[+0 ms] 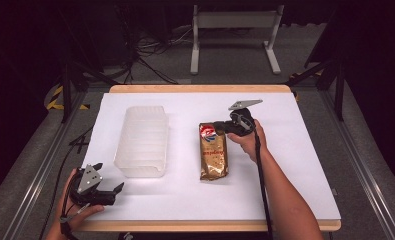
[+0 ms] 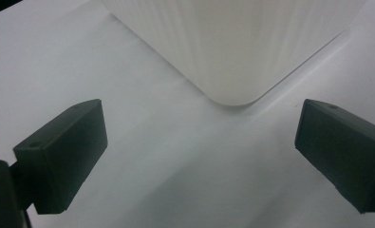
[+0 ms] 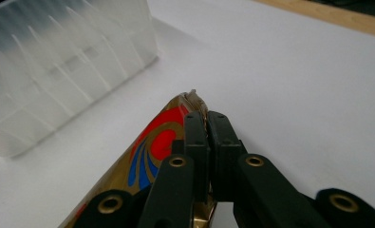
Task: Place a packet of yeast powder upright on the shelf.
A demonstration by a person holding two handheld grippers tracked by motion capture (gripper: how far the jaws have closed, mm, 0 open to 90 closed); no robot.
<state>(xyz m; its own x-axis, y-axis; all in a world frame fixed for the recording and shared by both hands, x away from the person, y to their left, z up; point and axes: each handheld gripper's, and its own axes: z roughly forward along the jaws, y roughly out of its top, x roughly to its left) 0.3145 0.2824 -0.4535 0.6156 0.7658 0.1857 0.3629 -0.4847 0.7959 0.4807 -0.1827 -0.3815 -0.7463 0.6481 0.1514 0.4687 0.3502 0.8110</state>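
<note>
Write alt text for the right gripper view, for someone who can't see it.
The right hand-held gripper has its two black jaws shut on the top edge of a gold snack packet with a red and blue swirl. It is on a white table, with a ribbed translucent plastic bin at upper left.

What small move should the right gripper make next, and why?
Probably lift the packet and carry it left toward the bin: the right gripper is shut on the packet's top edge, the rest lies on the table, and the open bin stands beside it.
</note>
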